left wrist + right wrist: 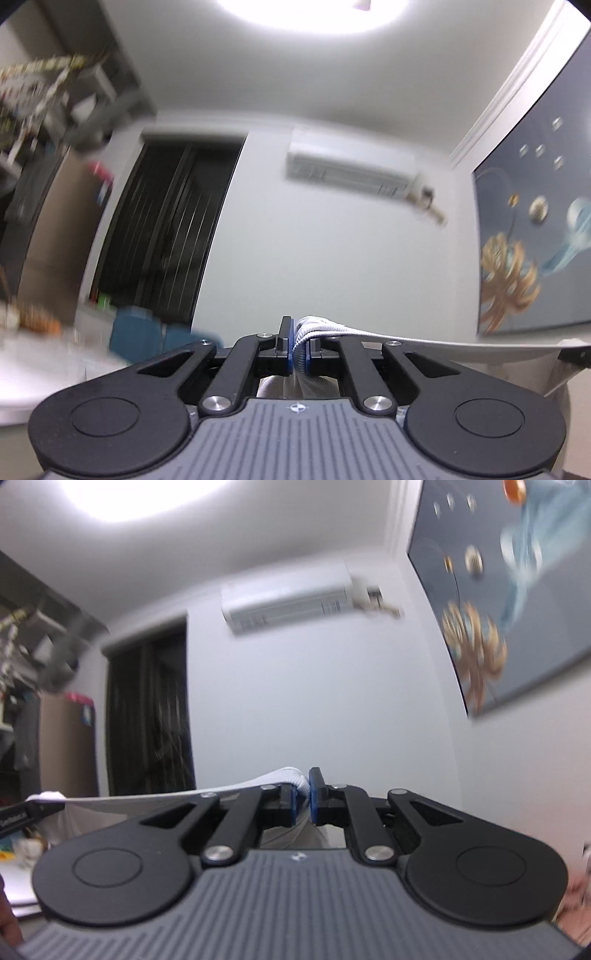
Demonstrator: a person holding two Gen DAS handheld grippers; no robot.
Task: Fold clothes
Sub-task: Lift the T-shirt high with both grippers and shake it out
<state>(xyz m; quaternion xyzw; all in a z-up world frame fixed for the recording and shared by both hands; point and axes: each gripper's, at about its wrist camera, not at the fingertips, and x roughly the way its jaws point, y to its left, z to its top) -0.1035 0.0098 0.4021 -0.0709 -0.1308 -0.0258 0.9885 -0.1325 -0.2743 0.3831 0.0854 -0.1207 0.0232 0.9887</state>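
Left wrist view shows the left gripper (pixel 300 345) closed on a bunched corner of the pale garment (pixel 424 341), below the air conditioner (pixel 351 173) on the wall. From there the taut top edge runs rightward to the right gripper (pixel 303 799), which pinches the other corner, also below the air conditioner. To fold well, I think both hands should stay level and keep equal tension, so the hanging cloth lowers flat without wrinkles.

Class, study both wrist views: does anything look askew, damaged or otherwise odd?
Nothing stands out. The left claw and right claw each pinch an end of the white garment, its edge stretched between them. Both cameras tilt up toward the air conditioner.
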